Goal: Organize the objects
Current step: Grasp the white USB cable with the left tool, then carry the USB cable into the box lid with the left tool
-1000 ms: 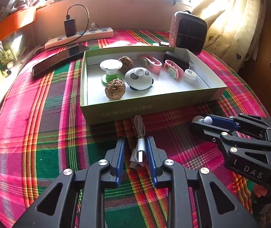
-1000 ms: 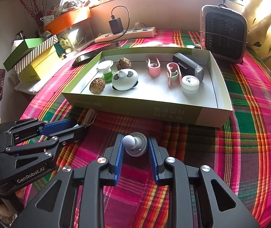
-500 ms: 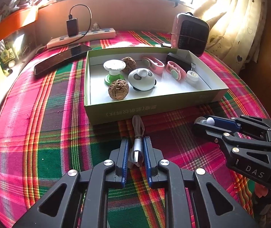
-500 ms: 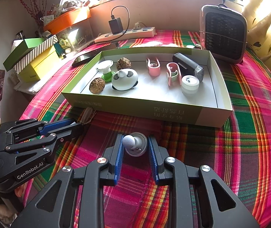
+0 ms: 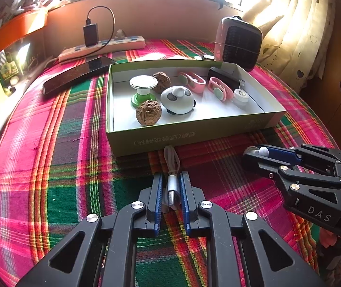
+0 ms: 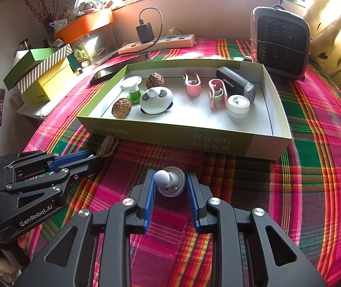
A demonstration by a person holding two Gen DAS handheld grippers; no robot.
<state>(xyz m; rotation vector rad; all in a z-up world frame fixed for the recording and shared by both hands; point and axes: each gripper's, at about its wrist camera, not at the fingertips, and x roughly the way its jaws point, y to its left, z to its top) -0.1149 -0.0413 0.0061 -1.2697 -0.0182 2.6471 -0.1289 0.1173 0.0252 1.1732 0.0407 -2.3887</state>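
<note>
Pinching the coiled cable [image 5: 172,186], the left gripper [image 5: 171,179] has just been closing, and its narrow jaws now press the silver plug between the pads. Cable's long axis runs straight ahead toward the box [image 5: 194,136], its far loop touching the near wall. Right gripper [image 6: 170,181] clamps the small round gadget [image 6: 171,183] on the plaid cloth [image 6: 314,191], just short of that wall. Both must clear the rim. Inside: 2 walnuts, panda [image 6: 156,100], 2 pink clips, jar [image 6: 237,106]. Heater [image 6: 280,43] and power strip [image 6: 156,44] sit beyond.
</note>
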